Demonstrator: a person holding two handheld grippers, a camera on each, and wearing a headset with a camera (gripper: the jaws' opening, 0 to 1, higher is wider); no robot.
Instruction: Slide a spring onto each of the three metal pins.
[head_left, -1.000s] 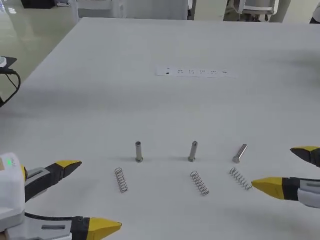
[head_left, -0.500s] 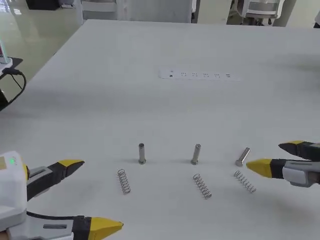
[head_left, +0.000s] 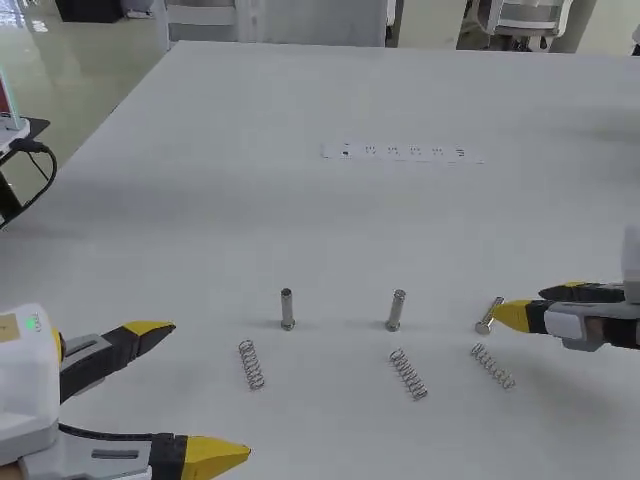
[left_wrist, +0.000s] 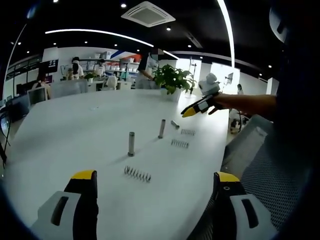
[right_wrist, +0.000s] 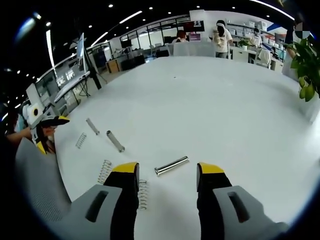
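**Three pins, three springs, none paired up yet**

I count three metal pins in a row across the white table, and three loose springs in a second row just nearer to me, one in front of each pin.

From the left, my left gripper sits low at the near corner of the head view. Its yellow-tipped jaws are spread wide and hold nothing. In its own view the left gripper points along the row from one end, well short of the first spring.

Next come the left pin, upright on its head, and the left spring lying flat just before it. The middle pin also stands upright, with the middle spring lying at a slant in front. The right pin is the odd one (it lies on its side), and the right spring rests near it, apart from it.

My right gripper comes in level from the right edge, jaws partly open and nothing clamped. One yellow tip is right beside the right pin. In its own view the right gripper has that pin lying crosswise just ahead of the gap between its tips, and I cannot tell whether a tip touches it.

Farther back on the table lies a white power strip
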